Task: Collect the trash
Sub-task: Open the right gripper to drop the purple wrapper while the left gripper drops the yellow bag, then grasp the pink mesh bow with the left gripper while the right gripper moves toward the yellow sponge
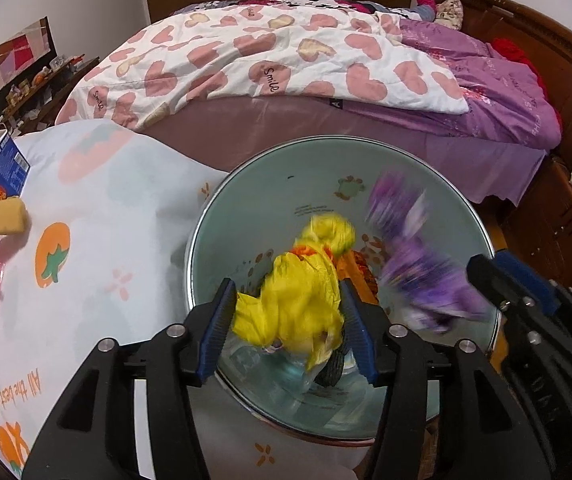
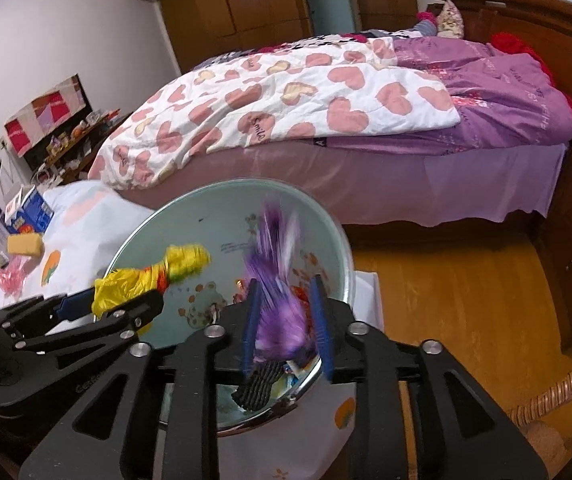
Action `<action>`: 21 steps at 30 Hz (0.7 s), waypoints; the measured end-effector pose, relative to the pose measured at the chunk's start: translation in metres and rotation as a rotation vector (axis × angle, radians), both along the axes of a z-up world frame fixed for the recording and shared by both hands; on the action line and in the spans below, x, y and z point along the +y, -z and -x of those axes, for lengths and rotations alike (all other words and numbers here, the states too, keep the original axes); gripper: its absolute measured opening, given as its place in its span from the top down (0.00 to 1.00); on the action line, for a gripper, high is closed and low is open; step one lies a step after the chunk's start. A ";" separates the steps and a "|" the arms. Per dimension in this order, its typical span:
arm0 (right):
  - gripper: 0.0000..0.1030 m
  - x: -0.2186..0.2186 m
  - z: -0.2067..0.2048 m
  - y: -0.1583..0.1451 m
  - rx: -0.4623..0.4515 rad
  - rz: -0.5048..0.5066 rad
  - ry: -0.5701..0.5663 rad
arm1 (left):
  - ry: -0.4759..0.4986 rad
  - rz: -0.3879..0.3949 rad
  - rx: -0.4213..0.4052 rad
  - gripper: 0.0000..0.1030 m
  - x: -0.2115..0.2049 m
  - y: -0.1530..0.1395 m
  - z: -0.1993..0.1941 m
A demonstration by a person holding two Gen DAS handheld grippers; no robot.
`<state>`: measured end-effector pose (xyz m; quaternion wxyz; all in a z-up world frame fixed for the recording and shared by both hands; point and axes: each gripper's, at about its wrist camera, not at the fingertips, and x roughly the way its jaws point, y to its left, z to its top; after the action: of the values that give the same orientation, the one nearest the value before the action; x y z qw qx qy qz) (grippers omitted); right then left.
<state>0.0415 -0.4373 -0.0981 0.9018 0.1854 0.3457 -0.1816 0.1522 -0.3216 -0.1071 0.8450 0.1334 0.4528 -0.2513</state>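
A round pale-green bin (image 1: 245, 200) with cartoon prints inside and a shiny rim stands open beside the table, some rubbish already at its bottom. Over its mouth hangs a crumpled yellow plastic bag (image 1: 298, 300) with an orange patch. Just beside it a purple wrapper (image 2: 281, 312) is motion-blurred above the opening.

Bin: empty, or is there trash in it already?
Not empty. Through the bin's open top, a clear wrapper and a dark ribbed piece lie at the bottom.
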 end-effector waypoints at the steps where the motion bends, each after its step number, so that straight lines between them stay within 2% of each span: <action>1: 0.72 -0.001 0.002 -0.001 -0.007 -0.002 0.007 | 0.000 0.002 -0.003 0.44 0.001 -0.001 0.001; 5: 0.72 -0.004 0.010 -0.008 -0.019 0.010 0.038 | -0.004 0.006 -0.027 0.32 0.004 -0.008 0.006; 8: 0.70 -0.003 0.015 -0.013 -0.019 0.020 0.049 | -0.008 -0.002 -0.058 0.30 0.009 -0.015 0.012; 11: 0.59 0.002 0.019 -0.017 -0.022 0.032 0.059 | -0.013 -0.003 -0.066 0.27 0.015 -0.021 0.016; 13: 0.50 0.006 0.023 -0.021 -0.029 0.039 0.067 | -0.024 -0.007 -0.072 0.26 0.022 -0.024 0.017; 21: 0.42 0.028 0.026 -0.035 -0.040 0.067 0.063 | -0.062 -0.003 -0.079 0.26 0.055 -0.033 0.022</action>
<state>0.0159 -0.4090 -0.0631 0.9080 0.1696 0.3154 -0.2177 0.1307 -0.2664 -0.0739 0.8694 0.1304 0.4234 -0.2189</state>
